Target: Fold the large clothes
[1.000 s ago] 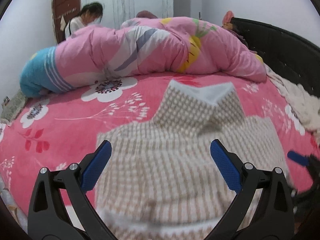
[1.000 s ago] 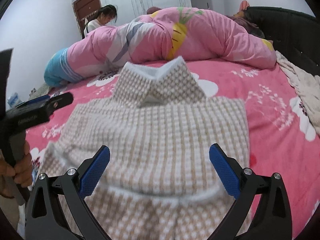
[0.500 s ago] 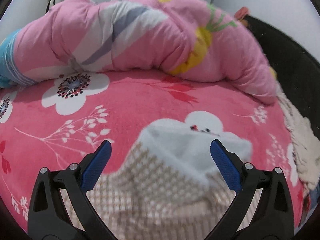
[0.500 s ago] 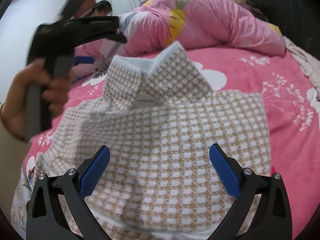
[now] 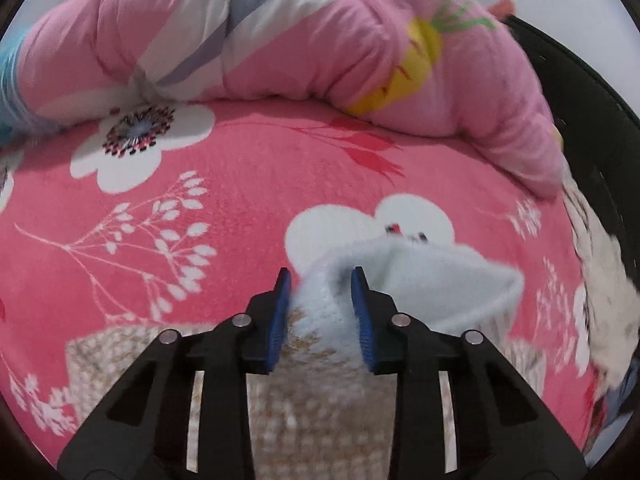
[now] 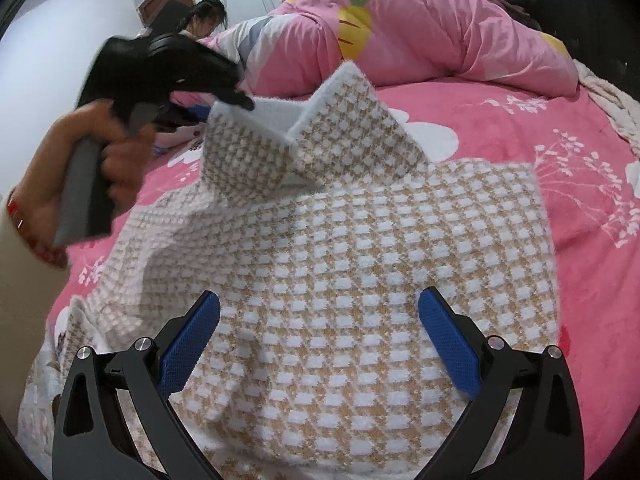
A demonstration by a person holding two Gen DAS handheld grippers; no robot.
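One gripper, the left [image 5: 320, 312], is closing on the collar [image 5: 404, 280] of the sweater [image 6: 340, 280] spread on the bed [image 6: 580, 168], while the right [image 6: 320, 344] hovers open over it; next, probably, comes a fold toward the hem.

The sweater [image 6: 352, 264] is checked tan and white, its collar [image 5: 432, 280] plain white inside. The bedspread [image 5: 248, 184] is hot pink with white flowers, white sprigs and red leaves. At the top of the frame the quilt [image 6: 420, 36] is pale pink with grey and white stripes and a yellow, green-topped fruit. Both tongs [image 6: 320, 336] are black with blue pads [image 5: 362, 312].
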